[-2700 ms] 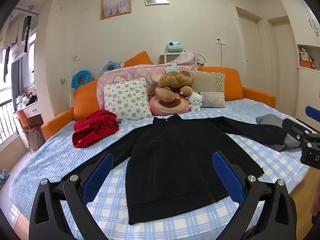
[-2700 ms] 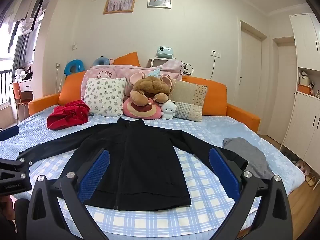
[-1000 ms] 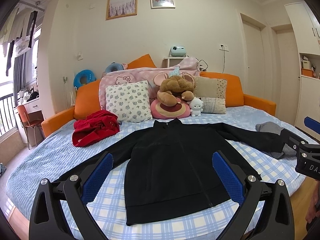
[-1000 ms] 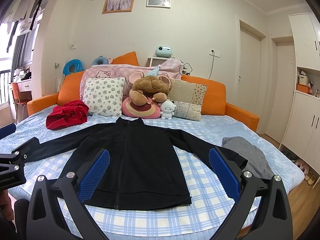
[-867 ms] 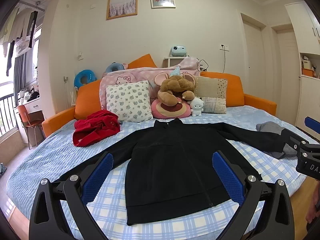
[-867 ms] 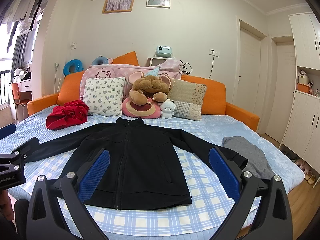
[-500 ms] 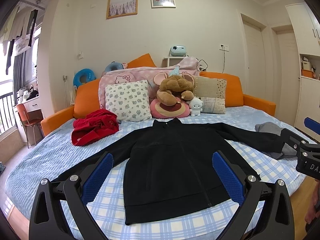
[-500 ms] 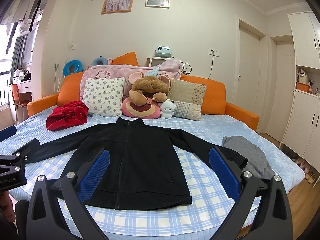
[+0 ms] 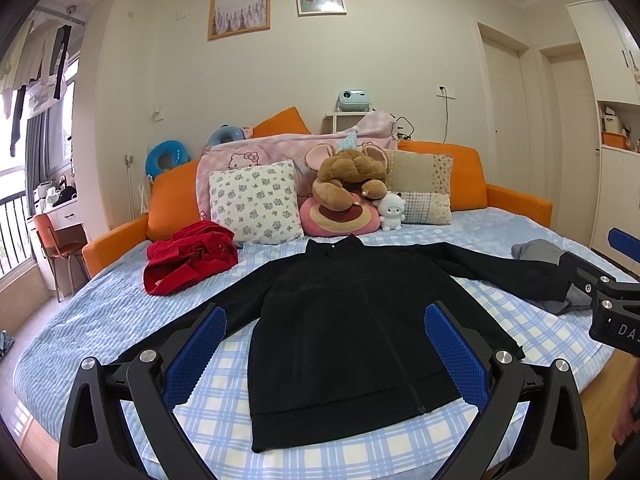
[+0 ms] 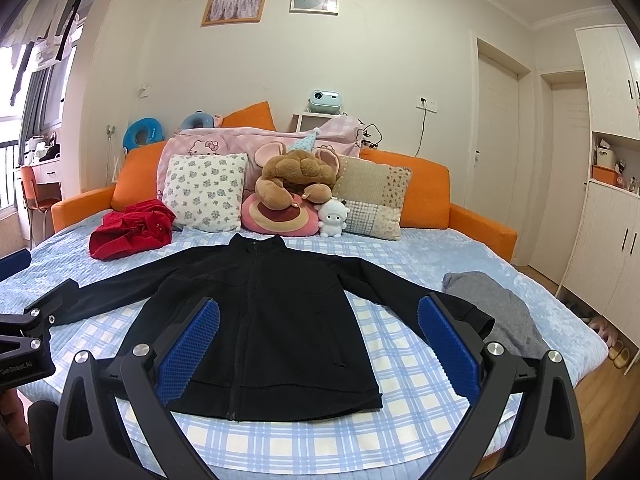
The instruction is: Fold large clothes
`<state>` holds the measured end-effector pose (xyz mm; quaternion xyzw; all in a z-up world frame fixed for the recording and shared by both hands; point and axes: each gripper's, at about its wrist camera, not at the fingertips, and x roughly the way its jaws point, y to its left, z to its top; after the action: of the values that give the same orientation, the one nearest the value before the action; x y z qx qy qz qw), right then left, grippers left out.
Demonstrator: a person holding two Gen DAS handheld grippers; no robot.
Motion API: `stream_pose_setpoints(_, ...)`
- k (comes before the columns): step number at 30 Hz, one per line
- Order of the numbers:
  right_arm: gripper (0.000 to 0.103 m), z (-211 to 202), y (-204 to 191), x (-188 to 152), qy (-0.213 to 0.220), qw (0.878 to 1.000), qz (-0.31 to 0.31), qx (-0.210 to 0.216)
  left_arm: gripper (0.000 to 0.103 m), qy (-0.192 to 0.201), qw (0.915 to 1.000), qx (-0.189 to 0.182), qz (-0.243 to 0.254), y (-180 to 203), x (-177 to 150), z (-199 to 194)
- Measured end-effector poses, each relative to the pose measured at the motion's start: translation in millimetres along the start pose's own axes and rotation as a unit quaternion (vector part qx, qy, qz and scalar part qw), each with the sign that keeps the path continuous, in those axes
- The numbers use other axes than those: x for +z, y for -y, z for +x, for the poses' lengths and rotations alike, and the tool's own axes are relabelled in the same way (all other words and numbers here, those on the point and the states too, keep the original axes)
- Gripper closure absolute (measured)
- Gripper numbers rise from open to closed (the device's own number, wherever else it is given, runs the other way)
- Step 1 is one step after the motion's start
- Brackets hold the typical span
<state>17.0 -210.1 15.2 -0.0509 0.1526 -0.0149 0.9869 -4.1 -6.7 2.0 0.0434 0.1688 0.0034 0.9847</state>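
**Both grippers held wide above the foot of the bed, jacket spread flat**

The left gripper (image 9: 322, 350) has its blue-padded fingers (image 9: 196, 350) set far apart with nothing between them, hanging over the near edge of the bed (image 9: 80, 312). The right gripper (image 10: 316, 344) is likewise spread wide and empty, its blue pads (image 10: 448, 352) framing the lower half of the garment below. Each gripper shows at the edge of the other's view, so the two are side by side at the foot of the bed.

The black jacket (image 9: 352, 328) lies face up on a blue and white checked sheet (image 10: 400, 432), zip closed, collar toward the pillows and hem toward the grippers. Both sleeves are stretched straight out to the sides. The end of the sleeve on the right rests on or against a grey garment (image 10: 504, 312) near that edge of the bed.

Beyond the jacket's left sleeve sits a crumpled red garment (image 9: 188, 256), apart from it. Along the orange headboard (image 10: 424, 192) stand a floral pillow (image 9: 254, 202), a brown plush toy (image 10: 296, 180) on a round pink cushion, a small white plush (image 10: 333, 218) and a patchwork pillow (image 10: 372, 200). Two framed pictures (image 9: 240, 8) hang on the wall above.
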Motion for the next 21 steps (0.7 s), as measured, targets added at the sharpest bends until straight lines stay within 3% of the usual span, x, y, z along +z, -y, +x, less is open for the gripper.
stream_pose_setpoints(13,0.005,12,1,-1,-0.015,1.0,0.003,0.002,0.002,-0.019,0.9998,-0.007,-0.003,-5,-3,14)
stream_pose_setpoints(21,0.005,40,9,-4,-0.042,0.999,0.013,-0.007,0.002,-0.041,0.9985,-0.036,-0.004,-2,2,43)
